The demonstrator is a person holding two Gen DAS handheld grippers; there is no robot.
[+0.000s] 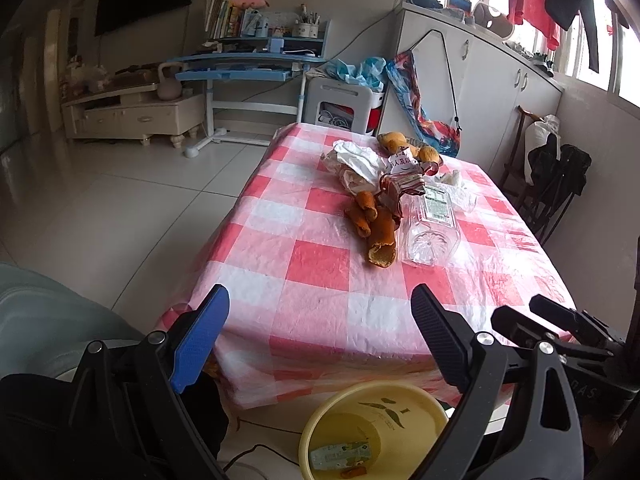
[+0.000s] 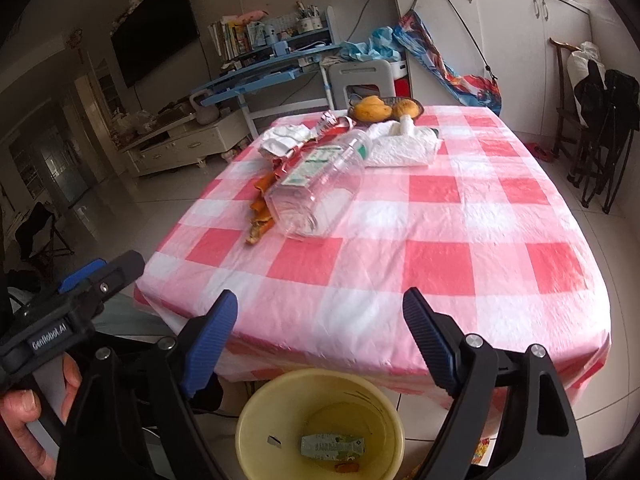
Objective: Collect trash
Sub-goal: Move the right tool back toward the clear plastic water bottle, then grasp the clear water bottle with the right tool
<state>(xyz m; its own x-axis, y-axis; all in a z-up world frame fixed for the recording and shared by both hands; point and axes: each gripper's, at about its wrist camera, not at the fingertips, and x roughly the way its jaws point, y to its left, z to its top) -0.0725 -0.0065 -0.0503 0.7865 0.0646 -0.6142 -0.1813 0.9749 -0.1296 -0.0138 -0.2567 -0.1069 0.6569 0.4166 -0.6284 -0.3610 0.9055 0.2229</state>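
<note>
A yellow bin (image 1: 420, 402) (image 2: 256, 404) stands on the floor by the table's near edge, with a green-labelled wrapper (image 2: 332, 446) and a bit of orange peel inside. On the red-checked tablecloth (image 2: 460, 264) lie a clear plastic bottle (image 2: 320, 192) (image 1: 430, 228) on its side, orange peels (image 1: 374, 224) (image 2: 260, 220), a red-and-white wrapper (image 1: 400, 184) and crumpled white paper (image 1: 356, 160) (image 2: 400, 144). My left gripper (image 1: 320, 336) and right gripper (image 2: 320, 344) both hang open and empty above the bin, short of the trash.
A dish of yellow fruit (image 2: 384, 110) sits at the table's far edge. Beyond stand a white chair (image 2: 360, 80), a blue desk (image 1: 248, 68) and white cabinets (image 1: 480, 76). A folding chair (image 2: 600, 132) is at the right. A hand (image 2: 24, 412) holds the other gripper's handle.
</note>
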